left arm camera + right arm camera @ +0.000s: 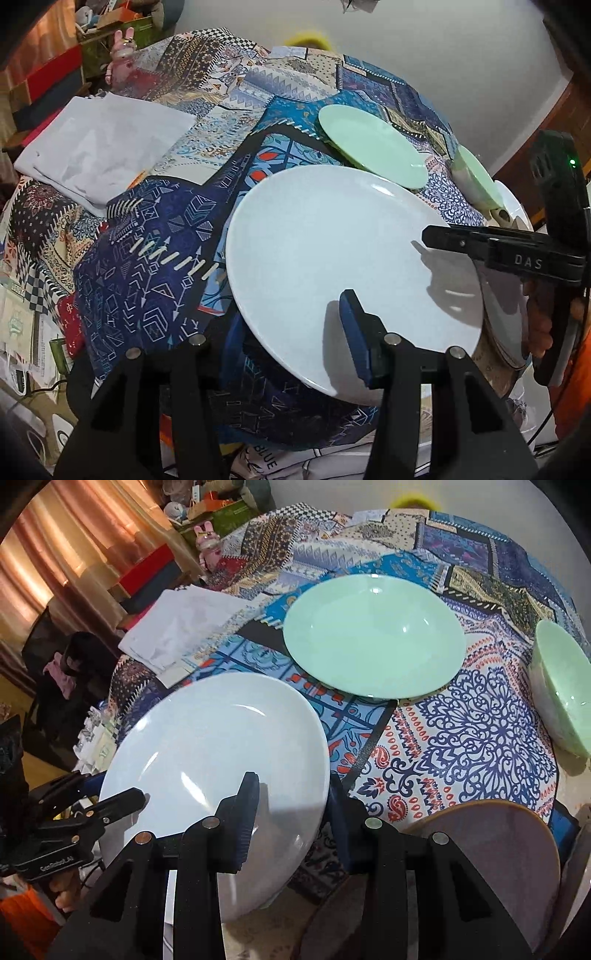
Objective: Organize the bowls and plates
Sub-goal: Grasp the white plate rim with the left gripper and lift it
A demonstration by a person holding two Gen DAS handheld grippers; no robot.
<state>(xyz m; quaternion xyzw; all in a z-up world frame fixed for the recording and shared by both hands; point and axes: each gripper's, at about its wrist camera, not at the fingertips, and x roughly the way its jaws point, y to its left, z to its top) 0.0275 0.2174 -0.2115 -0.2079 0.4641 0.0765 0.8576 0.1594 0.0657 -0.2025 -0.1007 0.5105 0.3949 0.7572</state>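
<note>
Your two claws share one load: the white plate, which hangs tilted above the patchwork tablecloth with its far edge overlapping the view of the green plate.

Your left claw is clamped on the plate's near rim. One blue-padded finger lies on the upper face; the other is hidden under the plate. Your right claw grips the plate's opposite rim in the same way, with one ribbed finger pressed on top and the other finger below the edge. In the left wrist view the right claw reaches in from the side, its top finger flat on the white surface.

The green plate lies flat on the table just beyond the white one. A green bowl sits well apart from it near the table's right edge, tipped so its inside faces the plates. A brown-rimmed plate shows beneath your right claw, close beside the white plate's rim. A folded white cloth rests on the far left of the table.
</note>
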